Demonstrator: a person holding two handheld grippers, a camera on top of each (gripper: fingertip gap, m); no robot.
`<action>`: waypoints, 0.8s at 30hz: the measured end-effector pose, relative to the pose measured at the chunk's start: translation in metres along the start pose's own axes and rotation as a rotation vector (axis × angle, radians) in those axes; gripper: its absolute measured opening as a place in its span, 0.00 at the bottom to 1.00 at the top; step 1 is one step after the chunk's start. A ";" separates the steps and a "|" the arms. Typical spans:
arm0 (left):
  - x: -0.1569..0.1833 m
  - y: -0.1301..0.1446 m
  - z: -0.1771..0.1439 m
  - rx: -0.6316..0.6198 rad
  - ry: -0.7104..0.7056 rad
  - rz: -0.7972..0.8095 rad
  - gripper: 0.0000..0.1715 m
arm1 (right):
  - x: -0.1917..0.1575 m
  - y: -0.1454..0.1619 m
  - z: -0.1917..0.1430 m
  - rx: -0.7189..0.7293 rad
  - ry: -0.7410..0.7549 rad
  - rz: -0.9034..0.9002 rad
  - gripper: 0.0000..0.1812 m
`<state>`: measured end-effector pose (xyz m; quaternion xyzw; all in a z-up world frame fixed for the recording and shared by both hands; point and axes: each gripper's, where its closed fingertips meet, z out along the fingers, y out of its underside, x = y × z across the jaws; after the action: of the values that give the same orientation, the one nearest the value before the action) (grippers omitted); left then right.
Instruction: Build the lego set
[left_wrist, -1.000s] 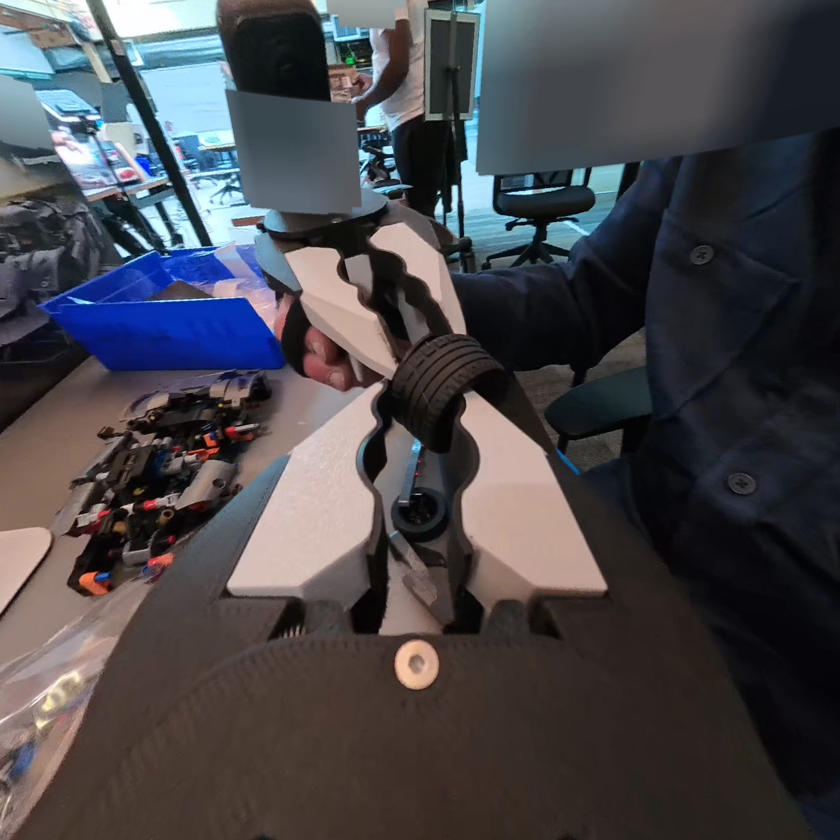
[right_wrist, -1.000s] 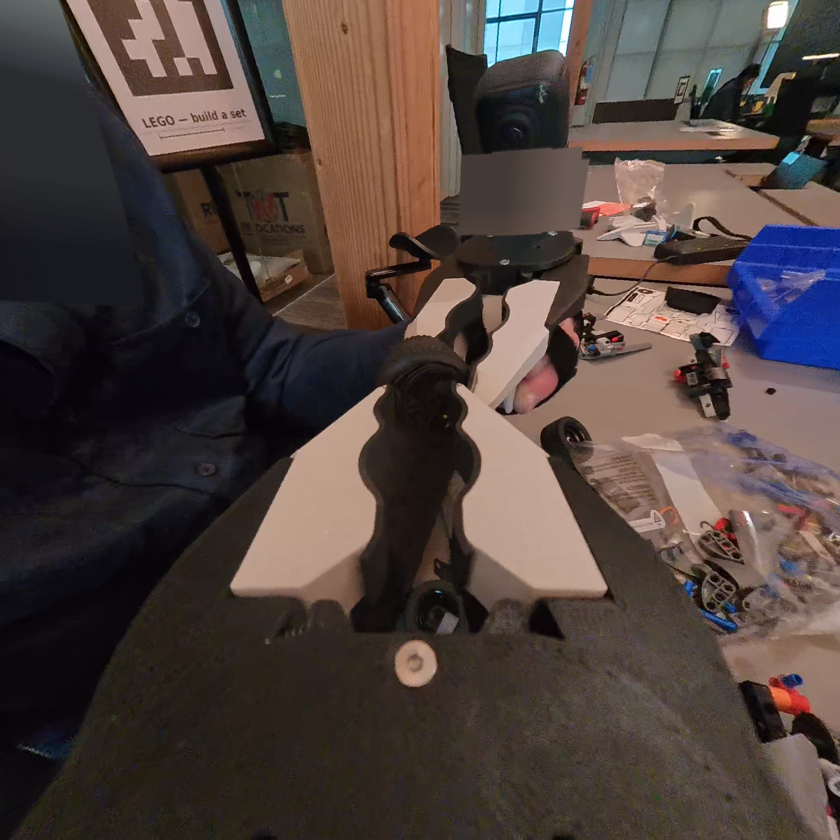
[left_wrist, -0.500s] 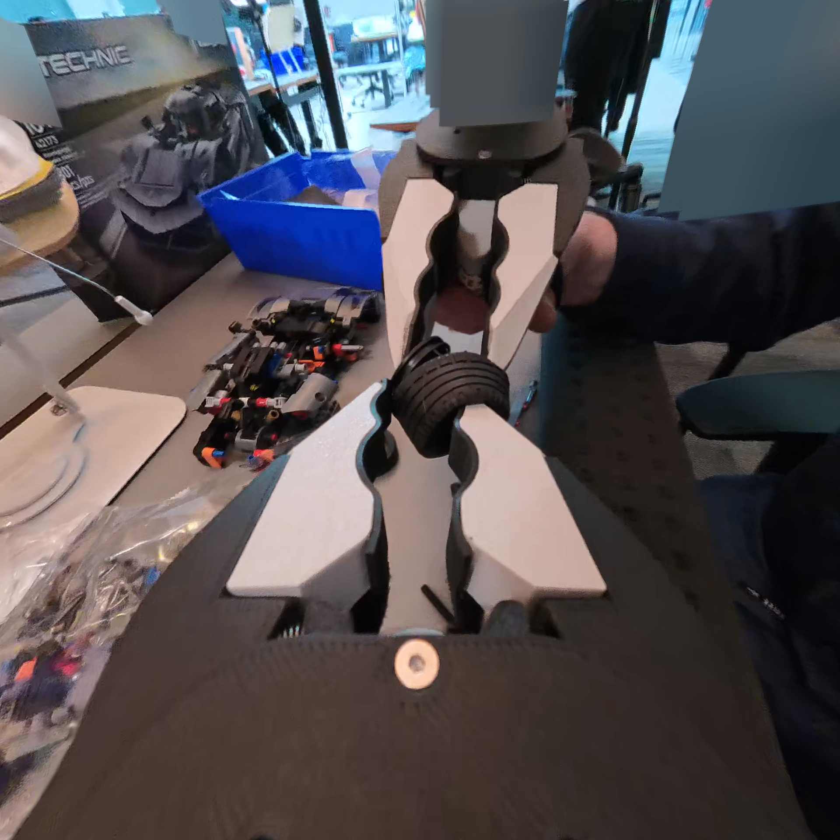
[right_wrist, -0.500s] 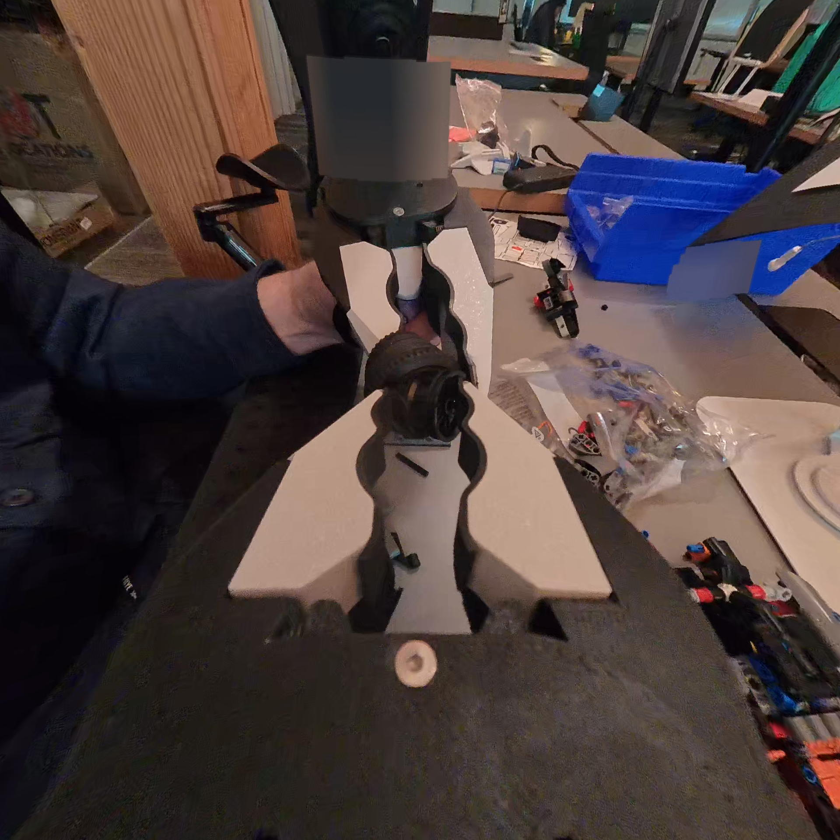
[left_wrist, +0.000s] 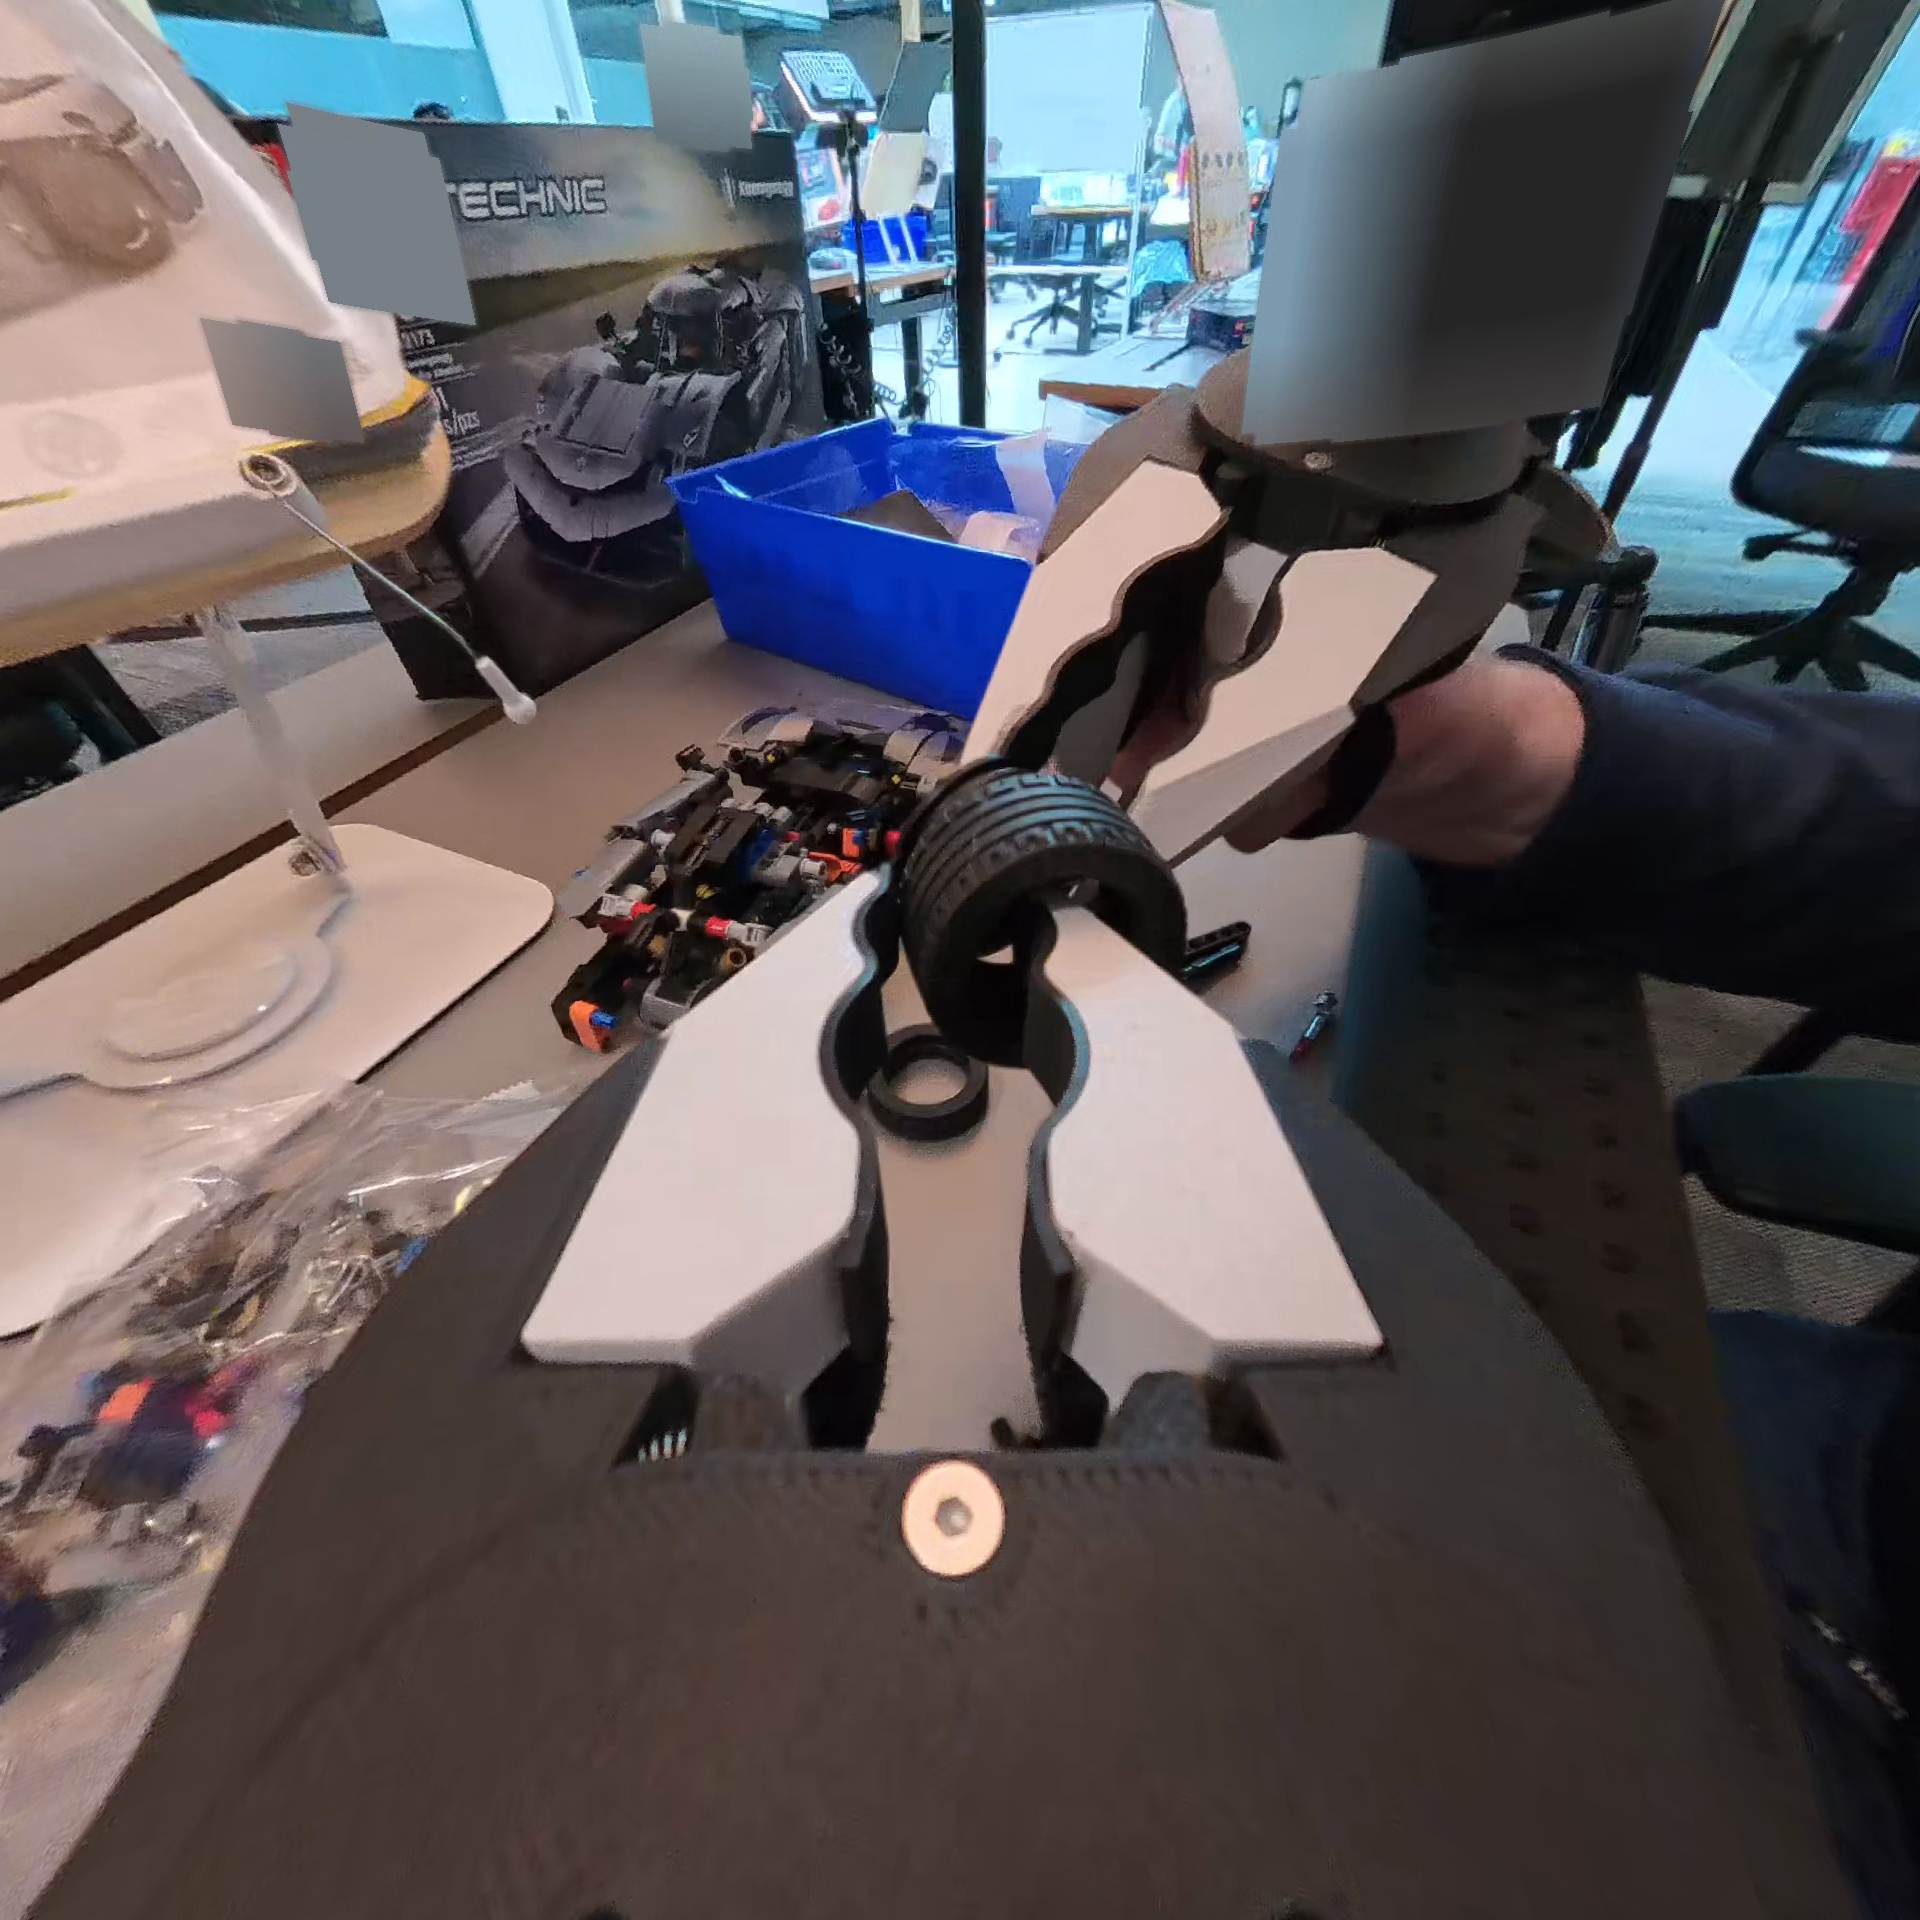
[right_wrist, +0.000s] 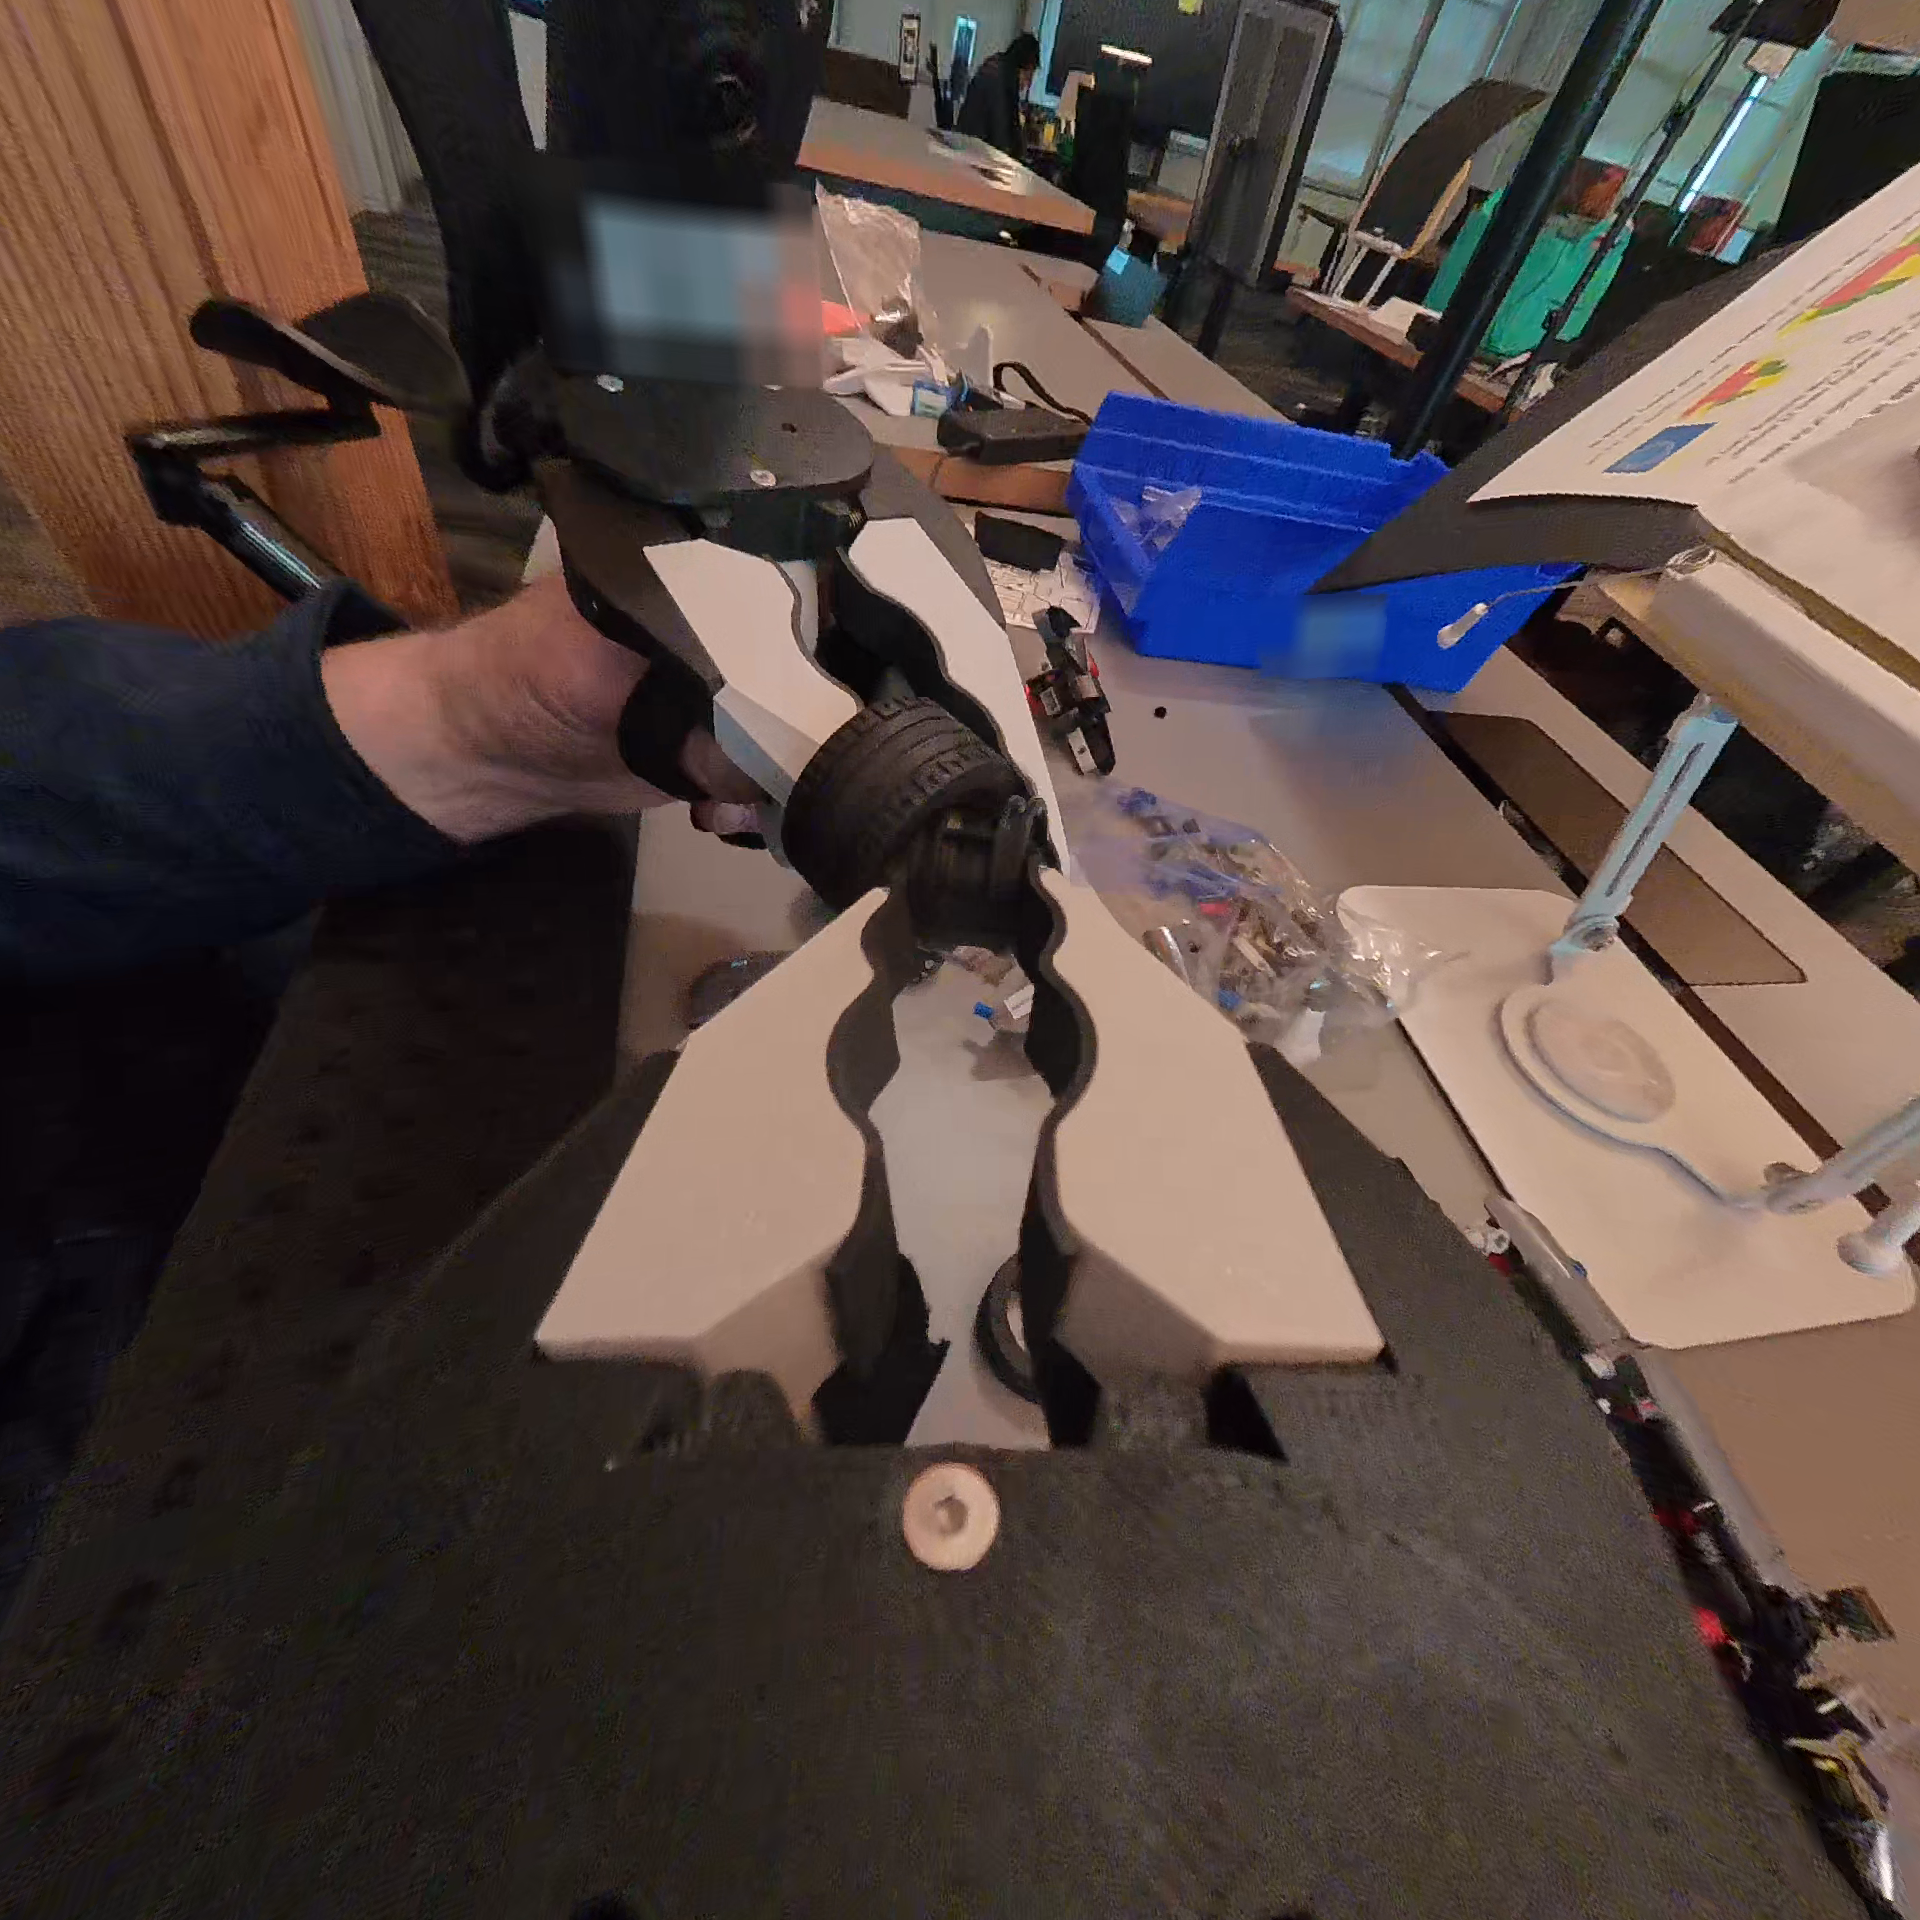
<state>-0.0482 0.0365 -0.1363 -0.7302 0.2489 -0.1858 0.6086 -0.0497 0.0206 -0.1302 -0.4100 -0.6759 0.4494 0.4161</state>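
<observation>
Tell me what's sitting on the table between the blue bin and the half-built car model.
Nothing: in the left wrist view, only bare grey table shows between the blue bin and the half-built car model.

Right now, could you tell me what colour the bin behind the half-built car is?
The bin is bright blue, clearest in the left wrist view.

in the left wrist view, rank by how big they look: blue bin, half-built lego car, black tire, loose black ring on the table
Largest to smallest as they appear:
1. blue bin
2. half-built lego car
3. black tire; it sits nearer the camera, so its rank against the car is unsure
4. loose black ring
</observation>
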 end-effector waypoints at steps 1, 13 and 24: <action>0.000 0.000 0.000 -0.006 -0.008 0.020 0.10 | 0.000 0.000 0.000 -0.002 0.005 -0.002 0.10; -0.002 0.009 -0.004 -0.055 -0.026 0.052 0.04 | 0.021 0.017 -0.021 -0.042 -0.011 0.124 0.10; -0.008 0.122 0.022 -0.715 -0.103 0.204 0.17 | -0.015 0.122 -0.011 -0.582 -0.165 0.063 0.11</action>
<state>-0.0588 0.0426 -0.2599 -0.8764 0.3387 0.0113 0.3422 -0.0132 0.0415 -0.2460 -0.4948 -0.7947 0.2815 0.2106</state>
